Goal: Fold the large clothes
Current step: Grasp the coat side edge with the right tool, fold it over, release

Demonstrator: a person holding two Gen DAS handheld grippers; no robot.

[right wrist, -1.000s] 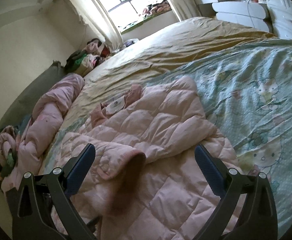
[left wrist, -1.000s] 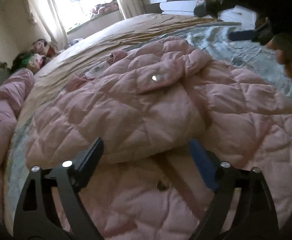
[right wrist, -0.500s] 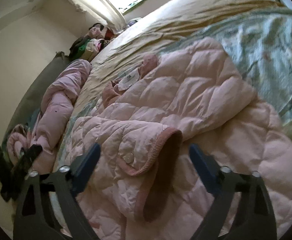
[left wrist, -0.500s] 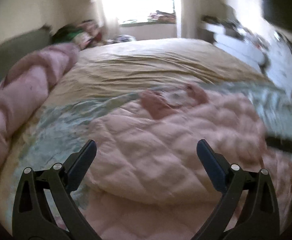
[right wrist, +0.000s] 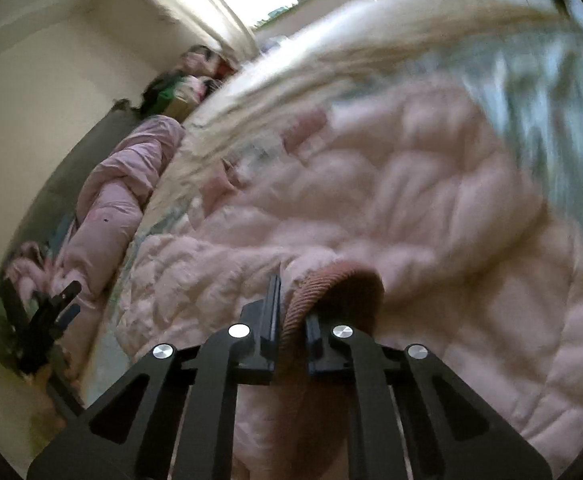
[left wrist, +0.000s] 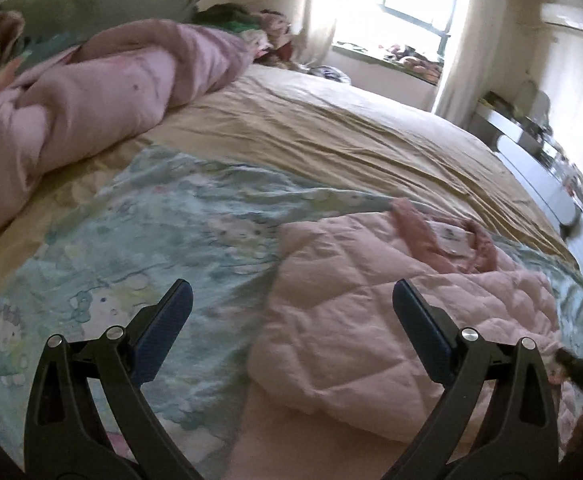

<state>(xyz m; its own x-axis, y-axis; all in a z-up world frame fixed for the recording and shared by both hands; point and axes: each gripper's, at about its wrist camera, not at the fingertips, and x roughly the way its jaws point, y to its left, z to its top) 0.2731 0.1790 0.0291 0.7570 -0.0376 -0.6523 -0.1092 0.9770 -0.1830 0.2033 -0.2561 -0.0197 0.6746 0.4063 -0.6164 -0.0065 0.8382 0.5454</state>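
Pink quilted jacket (left wrist: pixel 391 320): soft, puffy, light. Right gripper (right wrist: pixel 291 320) just clamped its ribbed cuff (right wrist: pixel 331 284), a firm hold; left gripper (left wrist: pixel 291 320) gapes empty.

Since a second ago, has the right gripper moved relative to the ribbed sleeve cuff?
Yes. The right gripper has closed in on the ribbed cuff of the pink jacket; its jaws, just closing, now pinch the cuff.

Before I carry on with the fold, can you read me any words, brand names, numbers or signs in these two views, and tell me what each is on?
No text can be read in either view.
White neck label inside the collar of the pink quilted jacket: dark print, too small and blurred to read.
Cartoon bedsheet: cat-like characters only, no legible words.
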